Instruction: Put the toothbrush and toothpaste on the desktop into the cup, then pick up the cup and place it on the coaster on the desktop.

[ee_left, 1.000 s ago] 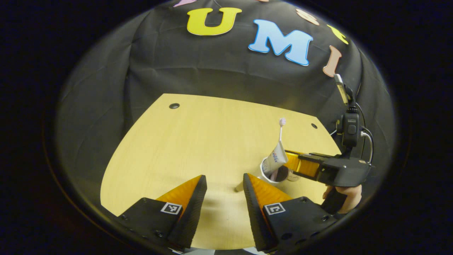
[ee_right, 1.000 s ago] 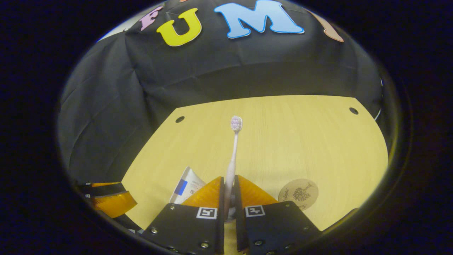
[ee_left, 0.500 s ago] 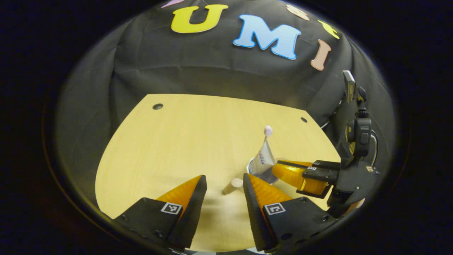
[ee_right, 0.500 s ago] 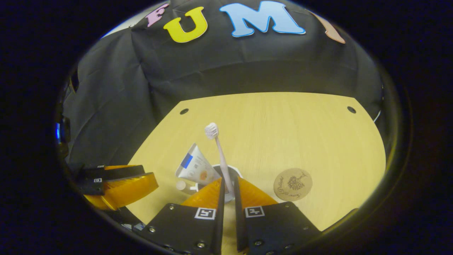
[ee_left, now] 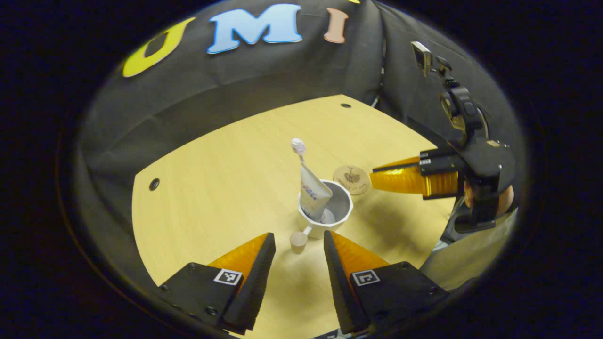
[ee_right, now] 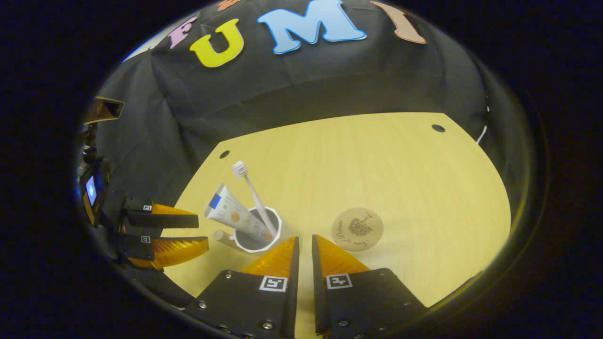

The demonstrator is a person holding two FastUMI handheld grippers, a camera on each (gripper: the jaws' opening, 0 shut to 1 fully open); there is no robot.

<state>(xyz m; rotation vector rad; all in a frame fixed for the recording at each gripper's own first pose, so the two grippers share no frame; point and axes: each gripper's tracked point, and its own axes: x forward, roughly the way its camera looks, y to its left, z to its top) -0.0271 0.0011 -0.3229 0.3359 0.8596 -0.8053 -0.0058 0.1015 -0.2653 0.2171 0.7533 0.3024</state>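
On the pale yellow wooden bench (ee_left: 212, 188) stands a white faceted ceramic cup (ee_left: 325, 214) with a short wooden-tipped handle (ee_left: 298, 239). Inside it lean a white toothpaste tube with blue print (ee_left: 312, 194) and a pale pink toothbrush with a white bristle head (ee_left: 298, 147), the brush head rising above the tube. In the left gripper view, my left hand-held gripper (ee_left: 294, 247) has its fingers spread wide with nothing between them; the cup sits just beyond the fingertips, and its handle points toward the gap. A round brown wooden coaster with a dark tree drawing (ee_left: 352, 179) lies flat on the bench just past the cup, apart from it. My right hand-held gripper (ee_left: 377, 175) comes in from the right of that view, its tips hovering near the coaster, with my hand (ee_left: 499, 200) partly visible behind its black body. In the right gripper view, the right hand-held gripper (ee_right: 302, 252) has its fingers drawn close, a narrow slit between them, gripping nothing. The cup (ee_right: 258, 230) sits to the left of those fingertips, the coaster (ee_right: 357, 229) to the right, and the left hand-held gripper (ee_right: 200, 233) appears at the far left edge, open.
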